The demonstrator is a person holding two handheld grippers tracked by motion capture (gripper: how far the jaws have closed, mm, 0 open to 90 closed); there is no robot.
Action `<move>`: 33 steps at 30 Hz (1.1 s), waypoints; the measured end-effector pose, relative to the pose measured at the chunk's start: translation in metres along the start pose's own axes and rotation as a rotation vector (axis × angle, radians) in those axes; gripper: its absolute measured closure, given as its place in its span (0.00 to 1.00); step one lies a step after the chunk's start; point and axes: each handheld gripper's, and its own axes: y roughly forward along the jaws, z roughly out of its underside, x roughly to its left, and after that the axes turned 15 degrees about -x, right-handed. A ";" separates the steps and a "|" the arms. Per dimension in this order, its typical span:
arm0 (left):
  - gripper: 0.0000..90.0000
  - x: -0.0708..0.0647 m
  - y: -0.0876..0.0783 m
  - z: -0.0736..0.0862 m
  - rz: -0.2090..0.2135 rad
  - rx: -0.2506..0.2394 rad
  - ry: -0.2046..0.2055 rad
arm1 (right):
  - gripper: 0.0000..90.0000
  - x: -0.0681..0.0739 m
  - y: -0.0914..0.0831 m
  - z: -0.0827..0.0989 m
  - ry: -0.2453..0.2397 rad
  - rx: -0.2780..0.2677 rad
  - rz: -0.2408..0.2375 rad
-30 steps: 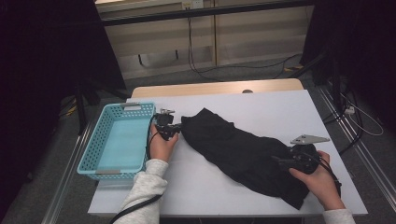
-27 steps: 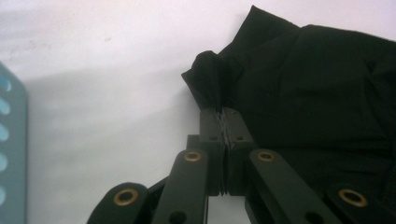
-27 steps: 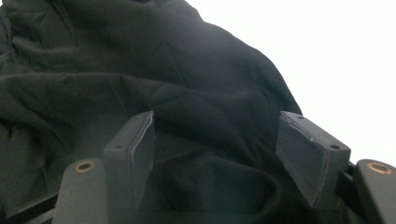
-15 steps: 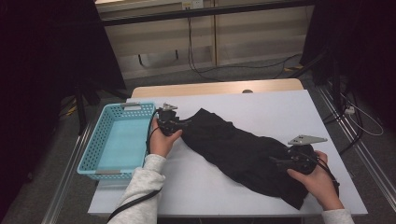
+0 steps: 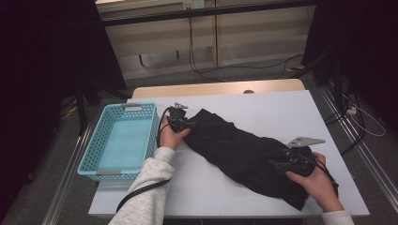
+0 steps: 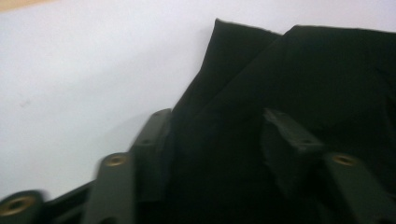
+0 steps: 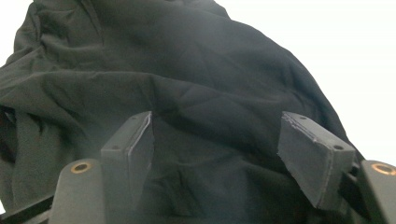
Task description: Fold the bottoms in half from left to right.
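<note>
On the white table (image 5: 225, 192) a black garment (image 5: 244, 152) lies stretched out on a slant, one end pointing toward the turquoise basket (image 5: 123, 140) and the other toward the near corner farthest from that basket. The basket sits at the table's edge just beside the garment's nearer end, its perforated walls upright.

The left gripper (image 5: 187, 124) sits at the garment's basket-side end. Its jaws have just been closing from a wider gape, and in the left gripper view they stand apart with the dark cloth (image 6: 289, 93) lying between and under them, the pads not pressing on it. The right gripper (image 5: 280, 165) rests over the garment's far end from the basket. In the right gripper view its jaws stand wide, with the rumpled cloth (image 7: 177, 84) beneath and between them but not pinched.

Beyond the basket, past the table's wooden far strip (image 5: 216, 88), the room is dim: a grey floor with black cables (image 5: 225, 72) trailing across it, a pale panelled wall (image 5: 197, 37) behind, and dark drapes (image 5: 51, 70) hanging past the basket's outer side.
</note>
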 end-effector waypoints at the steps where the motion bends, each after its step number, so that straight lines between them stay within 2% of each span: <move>1: 0.56 -0.001 0.000 -0.002 0.001 0.011 0.001 | 0.30 0.000 0.000 0.000 -0.001 -0.001 -0.001; 2: 0.64 -0.002 0.000 -0.003 0.009 0.023 -0.015 | 0.30 0.000 0.000 0.000 -0.003 -0.002 0.001; 6: 0.86 -0.006 0.001 -0.006 0.014 0.050 -0.050 | 0.30 0.002 0.000 -0.002 -0.009 -0.011 -0.003; 8: 0.92 -0.006 0.000 -0.006 0.020 0.053 -0.075 | 0.30 0.003 0.000 -0.002 -0.012 -0.007 -0.009; 10: 0.94 -0.004 -0.004 -0.006 -0.001 0.040 -0.092 | 0.30 0.004 0.001 -0.001 -0.012 -0.003 -0.014; 11: 0.94 -0.002 -0.006 -0.006 0.003 0.037 -0.099 | 0.29 0.003 0.001 -0.001 -0.010 -0.002 -0.015; 15: 0.94 0.005 -0.017 -0.006 -0.027 0.029 -0.105 | 0.29 0.002 0.001 0.000 -0.011 0.000 -0.014; 19: 0.93 0.012 -0.027 -0.008 -0.073 0.030 -0.101 | 0.28 0.003 0.002 0.000 -0.008 0.006 -0.015; 20: 0.93 0.013 -0.028 -0.009 -0.082 0.027 -0.111 | 0.28 0.003 0.002 0.000 -0.010 0.005 -0.017; 23: 0.87 0.014 -0.030 -0.014 -0.081 0.018 -0.099 | 0.28 0.005 0.002 -0.001 -0.014 0.003 -0.023; 25: 0.77 0.012 -0.027 -0.019 -0.051 -0.027 -0.086 | 0.28 0.005 0.003 -0.002 -0.016 -0.001 -0.025; 27: 0.74 0.010 -0.021 -0.022 -0.005 -0.036 -0.096 | 0.28 0.005 0.003 -0.002 -0.017 -0.004 -0.026; 28: 0.72 0.008 -0.016 -0.023 0.014 -0.044 -0.089 | 0.28 0.006 0.003 -0.002 -0.016 -0.004 -0.028; 30: 0.68 0.005 -0.006 -0.024 0.021 -0.047 -0.052 | 0.28 0.006 0.003 -0.003 -0.016 -0.003 -0.029; 33: 0.66 0.002 0.008 -0.022 0.055 -0.055 0.006 | 0.28 0.006 0.003 -0.003 -0.015 -0.006 -0.036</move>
